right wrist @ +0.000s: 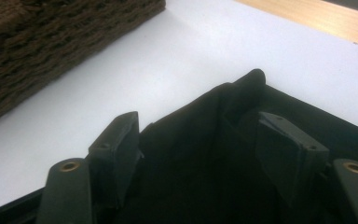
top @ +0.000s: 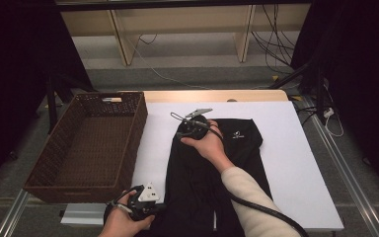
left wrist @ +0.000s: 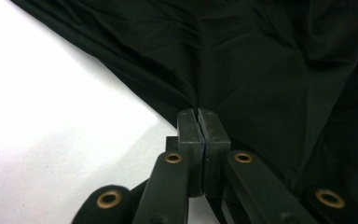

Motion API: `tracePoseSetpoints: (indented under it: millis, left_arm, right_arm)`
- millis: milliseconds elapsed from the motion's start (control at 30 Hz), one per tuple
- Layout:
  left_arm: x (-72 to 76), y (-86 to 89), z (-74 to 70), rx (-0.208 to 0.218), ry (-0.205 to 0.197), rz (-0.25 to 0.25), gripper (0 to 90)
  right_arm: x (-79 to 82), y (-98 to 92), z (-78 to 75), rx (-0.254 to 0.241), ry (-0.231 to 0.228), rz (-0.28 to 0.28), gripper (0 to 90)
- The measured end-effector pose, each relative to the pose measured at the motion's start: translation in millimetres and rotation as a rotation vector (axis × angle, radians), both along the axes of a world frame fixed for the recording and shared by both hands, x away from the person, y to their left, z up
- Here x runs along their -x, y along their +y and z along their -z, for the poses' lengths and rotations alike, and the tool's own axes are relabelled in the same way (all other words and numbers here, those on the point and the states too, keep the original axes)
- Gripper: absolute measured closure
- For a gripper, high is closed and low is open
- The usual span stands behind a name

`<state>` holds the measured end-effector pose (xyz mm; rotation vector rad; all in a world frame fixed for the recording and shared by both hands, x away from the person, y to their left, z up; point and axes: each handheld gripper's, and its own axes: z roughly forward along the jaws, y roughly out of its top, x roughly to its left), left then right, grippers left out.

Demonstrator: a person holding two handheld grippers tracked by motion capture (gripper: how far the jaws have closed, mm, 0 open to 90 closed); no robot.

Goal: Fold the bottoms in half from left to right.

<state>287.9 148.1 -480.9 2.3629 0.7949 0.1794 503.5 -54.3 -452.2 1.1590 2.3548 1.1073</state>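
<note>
A black garment [top: 249,148] with a small white logo lies lengthwise on the white table top [top: 296,163]. My left gripper [top: 162,207] is at the garment's near left edge, held by a hand at the bottom of the high view. In the left gripper view the left gripper [left wrist: 199,114] is shut, its pads pinching a fold of the black cloth [left wrist: 261,60]. My right gripper [top: 181,129] sits at the garment's far left corner. The right gripper [right wrist: 200,122] stands open, its jaws either side of that raised corner [right wrist: 251,79] without pressing it.
A brown woven basket [top: 138,123] stands left of the white top, close to the garment's far corner, and its wall [right wrist: 51,42] appears in the right gripper view. A wooden strip [top: 217,95] runs along the table's far edge. Cables and shelf legs lie beyond.
</note>
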Motion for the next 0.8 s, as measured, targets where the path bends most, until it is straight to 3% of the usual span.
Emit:
tracePoseSetpoints:
  millis: [200, 800]
  left_arm:
    - [0.0, 0.8, -0.7, 0.001, 0.001, 0.001, 88.8]
    - [0.3, 1.9, -2.3, 0.005, -0.002, 0.002, 88.8]
  right_arm:
    - [-13.8, 9.2, 6.8, 0.010, 0.019, 0.021, 34.1]
    - [-32.1, 22.8, 18.4, 0.027, 0.040, 0.055, 40.8]
